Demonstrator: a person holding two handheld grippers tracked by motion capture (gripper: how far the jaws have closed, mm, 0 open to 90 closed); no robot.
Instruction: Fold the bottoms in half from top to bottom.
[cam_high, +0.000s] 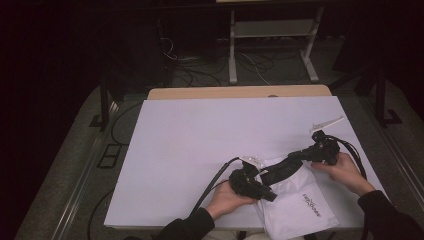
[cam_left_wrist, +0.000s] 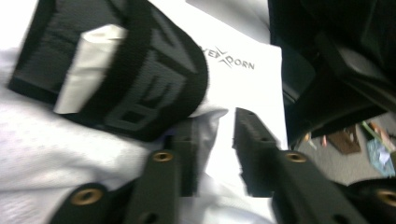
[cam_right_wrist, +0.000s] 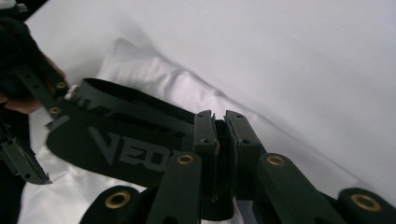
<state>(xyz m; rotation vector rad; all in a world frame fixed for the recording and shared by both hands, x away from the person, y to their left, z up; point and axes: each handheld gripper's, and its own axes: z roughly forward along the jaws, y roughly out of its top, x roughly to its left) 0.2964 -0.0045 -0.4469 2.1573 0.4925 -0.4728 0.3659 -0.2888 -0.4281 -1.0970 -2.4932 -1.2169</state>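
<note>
Black band (cam_right_wrist: 126, 140) with raised lettering, on white bag (cam_high: 295, 205), right fingers (cam_right_wrist: 219, 126) clamped on it, left fingers (cam_left_wrist: 219, 140) seemingly parted.

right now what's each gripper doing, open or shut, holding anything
Left gripper: open, jaws apart over the edge of the white bag, gripping nothing.
Right gripper: shut on the black band.

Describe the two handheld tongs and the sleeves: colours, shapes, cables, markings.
Both tongs are black. Left tongs carry a pale three-cornered plate on top and trail a black cable toward the table's near edge. Right tongs have a similar plate and looped black cables. Each has two flat black fingers with small holes, on links with brass-coloured rivets. Both sleeves are dark. No markings legible on the tongs.
</note>
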